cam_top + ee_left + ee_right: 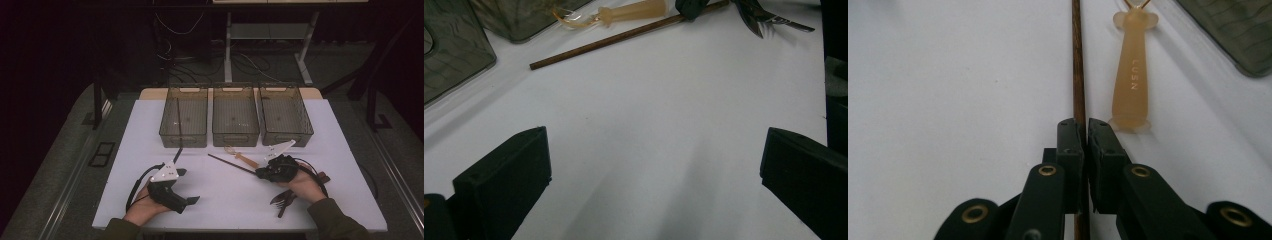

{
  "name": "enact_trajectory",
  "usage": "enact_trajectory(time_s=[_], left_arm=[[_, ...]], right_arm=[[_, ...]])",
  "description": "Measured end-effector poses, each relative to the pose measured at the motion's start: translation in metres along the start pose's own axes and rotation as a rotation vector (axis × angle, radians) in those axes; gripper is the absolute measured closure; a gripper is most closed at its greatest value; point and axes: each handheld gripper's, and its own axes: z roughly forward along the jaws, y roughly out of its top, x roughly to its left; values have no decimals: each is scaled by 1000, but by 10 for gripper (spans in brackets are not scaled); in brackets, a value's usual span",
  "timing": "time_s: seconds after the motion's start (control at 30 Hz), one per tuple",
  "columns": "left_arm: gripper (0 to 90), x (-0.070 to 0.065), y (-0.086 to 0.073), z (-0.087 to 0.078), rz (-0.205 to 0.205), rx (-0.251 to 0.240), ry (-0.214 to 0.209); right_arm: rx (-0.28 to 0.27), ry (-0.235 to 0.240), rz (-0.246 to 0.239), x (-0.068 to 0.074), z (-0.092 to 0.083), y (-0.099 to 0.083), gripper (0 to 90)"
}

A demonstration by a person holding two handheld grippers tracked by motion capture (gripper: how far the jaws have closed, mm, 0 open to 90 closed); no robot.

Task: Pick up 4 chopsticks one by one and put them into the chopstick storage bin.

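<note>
Now right gripper [1083, 131] fingers [1070, 150] apparently pinch the chopstick [1078, 65].

I'm working in what looks like a dim lab: my flat white tabletop [225, 195] stands on grey carpet, with three smoky translucent plastic bins [235, 117] lined up at its far edge, loose black cables [175, 55] trailing across the floor and a white metal desk frame [270, 40] behind.
</note>
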Motion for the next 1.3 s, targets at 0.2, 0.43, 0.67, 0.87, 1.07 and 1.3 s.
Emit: enact_trajectory(time_s=[0.2, 0.43, 0.67, 0.87, 1.07, 1.3], left_arm=[[0, 0, 0, 0, 1, 1, 0], [0, 0, 0, 0, 1, 2, 0], [0, 0, 0, 0, 1, 2, -2], [0, -1, 0, 0, 0, 2, -1], [0, 0, 0, 0, 7, 3, 0], [0, 0, 0, 0, 4, 2, -2]], right_arm=[[-33, 10, 13, 0, -9, 2, 849], [-76, 26, 27, -2, -21, 5, 849], [-140, 48, 39, -3, -33, 8, 849], [-212, 51, 64, -6, -47, 11, 848], [-260, 46, 75, -5, -58, 14, 849], [-286, 21, 106, -7, -65, 19, 848]])
